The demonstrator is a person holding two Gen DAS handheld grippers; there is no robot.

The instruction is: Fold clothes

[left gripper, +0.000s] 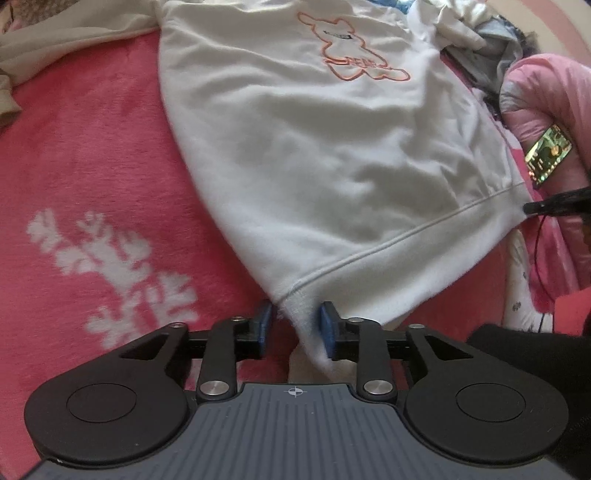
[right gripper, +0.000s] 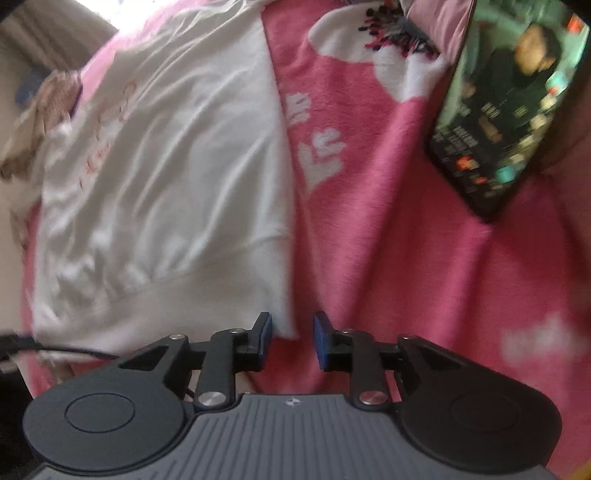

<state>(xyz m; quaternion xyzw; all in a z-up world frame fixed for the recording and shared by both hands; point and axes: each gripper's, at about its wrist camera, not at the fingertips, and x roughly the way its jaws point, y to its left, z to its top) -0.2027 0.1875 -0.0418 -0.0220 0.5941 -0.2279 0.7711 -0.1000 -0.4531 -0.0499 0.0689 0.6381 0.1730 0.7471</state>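
A white sweatshirt (left gripper: 314, 140) with an orange bear outline print (left gripper: 351, 51) lies spread on a pink blanket. My left gripper (left gripper: 295, 321) is partly open, and the sweatshirt's hem corner (left gripper: 303, 310) sits between its blue pads without being pinched. In the left wrist view the tip of my right gripper (left gripper: 554, 205) shows at the other hem corner. In the right wrist view the sweatshirt (right gripper: 166, 166) lies left of centre, and my right gripper (right gripper: 291, 332) is open with the hem's right corner (right gripper: 284, 325) just at its left pad.
The pink blanket (left gripper: 92, 147) with white flower shapes covers the bed. A phone with a lit screen (right gripper: 506, 107) lies at the right. A pile of other clothes (left gripper: 476, 33) and a pink garment (left gripper: 546, 96) lie at the far right; a beige garment (left gripper: 55, 40) lies at the far left.
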